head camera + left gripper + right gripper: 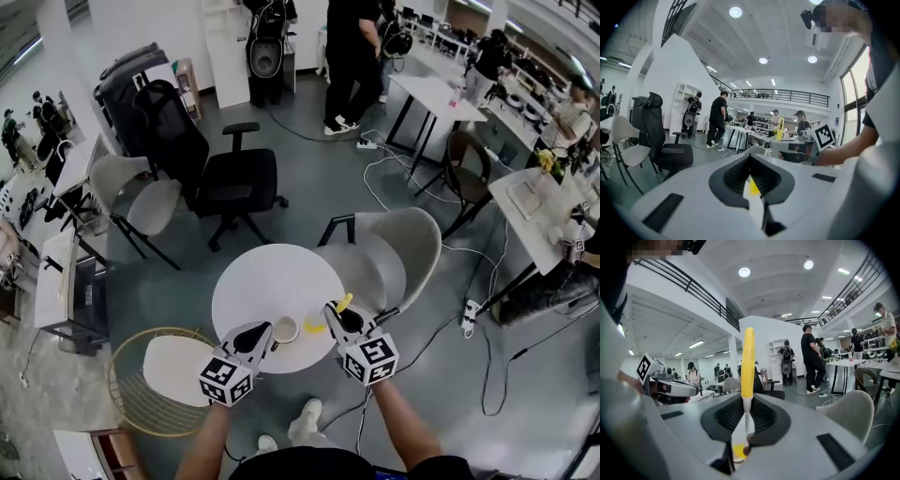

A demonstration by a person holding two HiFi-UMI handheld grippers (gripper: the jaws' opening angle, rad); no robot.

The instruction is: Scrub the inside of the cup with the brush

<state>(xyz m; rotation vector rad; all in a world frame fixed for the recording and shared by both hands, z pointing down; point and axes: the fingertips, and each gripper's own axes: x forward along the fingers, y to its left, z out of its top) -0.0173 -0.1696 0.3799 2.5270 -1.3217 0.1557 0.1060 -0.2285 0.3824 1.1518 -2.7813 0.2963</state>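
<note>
Up close, the right gripper's (746, 417) jaws are clamped on the thin white stem of the brush (748, 362) – its yellow handle stands straight up past their tips. We hold this gripper at the near right edge of the round white counter (272, 277). The left gripper's (751, 183) jaws are drawn nearly together on a narrow white strip. From the head view we take that strip for the wall of the cup (285, 329), which sits upright on the counter right at their tips. A small yellow object (314, 326) lies on the counter between the cup and the right gripper – we cannot tell what it is. Beyond the counter stand a pale shell chair (403, 246) and a black office chair (234, 183). Farther back, a person in black (352, 56) stands beside a white desk (433, 94)
</note>
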